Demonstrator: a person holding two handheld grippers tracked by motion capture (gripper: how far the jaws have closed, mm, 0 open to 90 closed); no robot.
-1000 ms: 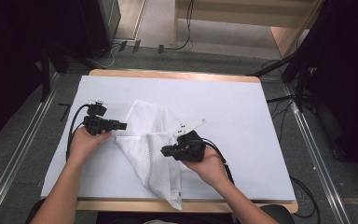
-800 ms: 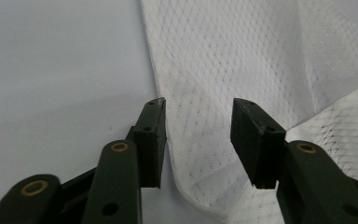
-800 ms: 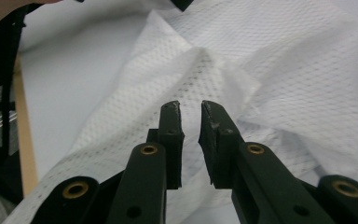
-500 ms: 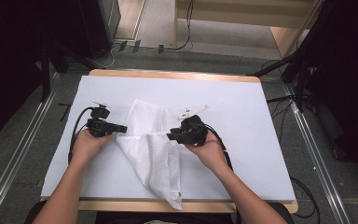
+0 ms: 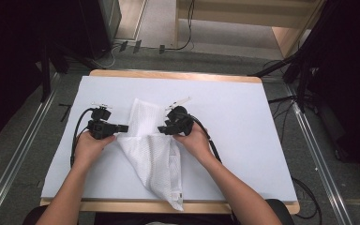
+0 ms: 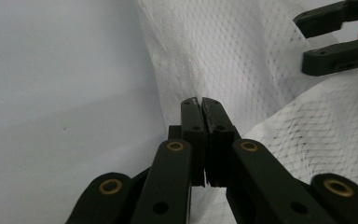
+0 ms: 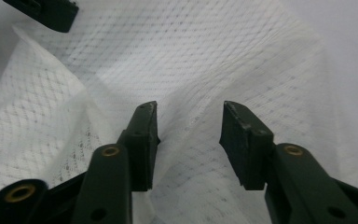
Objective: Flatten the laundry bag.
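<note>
A white mesh cloth (image 5: 154,154) lies folded on the white table (image 5: 243,108), one corner hanging over the near edge. My left gripper (image 5: 123,127) is at the cloth's left edge; in the left gripper view its jaws (image 6: 200,100) are shut, pinching the edge of the mesh cloth (image 6: 242,56). My right gripper (image 5: 162,130) hovers over the cloth's upper middle. Seen from the right gripper view it (image 7: 189,109) is open, with the mesh cloth (image 7: 191,46) lying below the gap and nothing held. The right gripper (image 6: 335,42) also appears at the top right of the left gripper view.
Bare white table (image 6: 51,93) lies left of the cloth, with wide room on the right half. A wooden rim (image 5: 178,75) runs along the table's far edge. Cables and dark stands (image 5: 304,70) sit on the floor beyond the table.
My right gripper has moved away from the person and slightly left, from the cloth's right side to its upper middle. The left gripper has stayed at the left edge.
</note>
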